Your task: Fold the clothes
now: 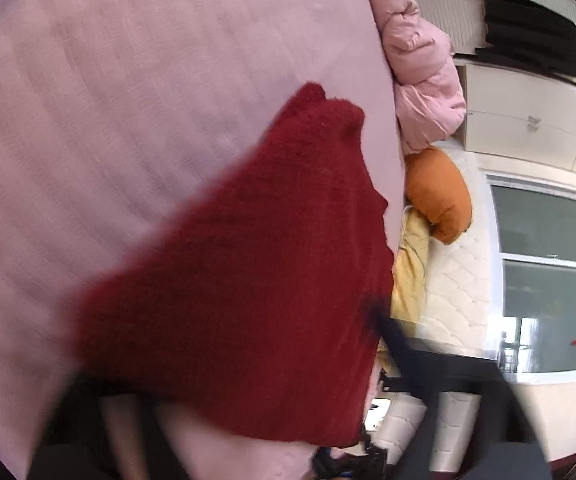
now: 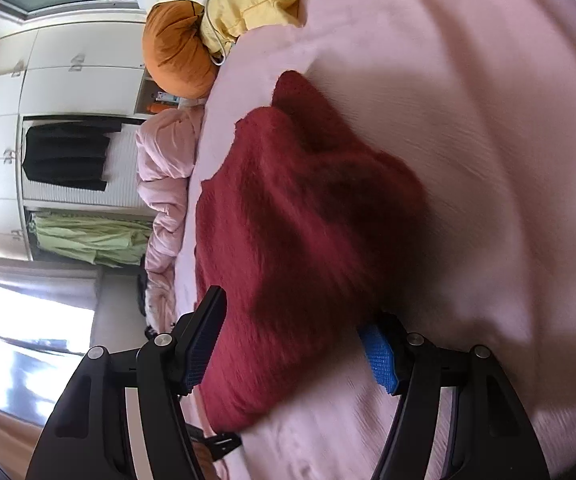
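Both my grippers work the sweater on the bed: right gripper gapes around it unclamped; left's jaws are hidden, state unclear. One tug could undo the fold.

Two round fisheye views, black at the corners, with straight lines bowed near the rim. Daylight fills the room, coming from a white-framed glass window; in the right wrist view a floor-level pane glares white. The fuzzy dark red knitted garment is smeared by motion blur in both views and casts a soft shadow on the pale pink bed sheet. The distant white wardrobe looks sharper.
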`<state>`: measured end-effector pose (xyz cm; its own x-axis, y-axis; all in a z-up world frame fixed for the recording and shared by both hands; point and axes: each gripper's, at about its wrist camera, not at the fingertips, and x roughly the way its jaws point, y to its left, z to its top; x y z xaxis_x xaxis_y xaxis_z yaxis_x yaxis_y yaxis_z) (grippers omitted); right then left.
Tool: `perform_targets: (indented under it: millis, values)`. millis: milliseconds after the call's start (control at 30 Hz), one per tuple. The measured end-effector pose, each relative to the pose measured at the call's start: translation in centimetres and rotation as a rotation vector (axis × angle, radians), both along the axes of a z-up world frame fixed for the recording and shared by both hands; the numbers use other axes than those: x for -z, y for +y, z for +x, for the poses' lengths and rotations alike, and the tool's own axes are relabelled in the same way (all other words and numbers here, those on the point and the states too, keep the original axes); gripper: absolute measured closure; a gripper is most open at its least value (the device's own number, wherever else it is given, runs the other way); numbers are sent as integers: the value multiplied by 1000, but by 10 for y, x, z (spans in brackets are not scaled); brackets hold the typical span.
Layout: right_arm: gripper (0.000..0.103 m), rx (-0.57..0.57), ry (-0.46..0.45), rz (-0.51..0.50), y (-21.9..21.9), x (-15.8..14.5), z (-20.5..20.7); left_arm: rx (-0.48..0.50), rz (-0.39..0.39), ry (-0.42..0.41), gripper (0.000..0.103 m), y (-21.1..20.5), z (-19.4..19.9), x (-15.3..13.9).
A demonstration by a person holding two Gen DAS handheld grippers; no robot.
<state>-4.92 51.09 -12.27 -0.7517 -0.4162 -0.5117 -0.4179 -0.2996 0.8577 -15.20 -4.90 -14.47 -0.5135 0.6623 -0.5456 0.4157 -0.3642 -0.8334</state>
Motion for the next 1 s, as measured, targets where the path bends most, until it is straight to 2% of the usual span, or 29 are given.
perform_targets:
  millis: [33,67,100,133,200,267,367,500,600,700,733,800,867,933,1000]
  values:
    - [38,13,-4,0,1,0,0,6,10,9,75,-2,0,2]
    - [47,26,-8,0,2,0,-1,14,22,13,76,-3,0,5]
    - [74,34,-22,21,2,-1,-2,22,38,10,77,-5,0,8]
    - [80,31,-44,65,1,-4,-3,21,57,17,77,-8,-1,8]
    - [80,12,-55,134,-5,-16,-3,15,110,77,79,-12,-2,-5]
    - [81,-16,-38,205,-15,-35,-8,23,120,146,79,-17,-5,-26]
    - [82,-73,28,283,-31,-75,-30,51,89,201,81,-23,-25,-62]
    - [82,-158,126,366,-64,-144,-98,35,23,260,86,-46,-74,-116]
    - [83,-199,232,352,-90,-198,-147,-27,-14,338,90,-83,-93,-166]
    - [83,-201,354,357,-109,-239,-163,-87,-29,458,90,-122,-83,-209]
    - [83,-206,393,346,-113,-245,-162,-104,-28,489,90,-136,-75,-215]
    - [83,-246,454,329,-122,-245,-157,-116,-55,517,90,-164,-51,-212]
    - [83,-297,453,321,-131,-226,-149,-98,-136,476,90,-182,-27,-187]
    - [83,-349,380,312,-142,-181,-138,-65,-200,386,90,-191,-5,-144]
    - [82,-387,256,291,-152,-121,-124,-28,-241,268,90,-196,14,-91]
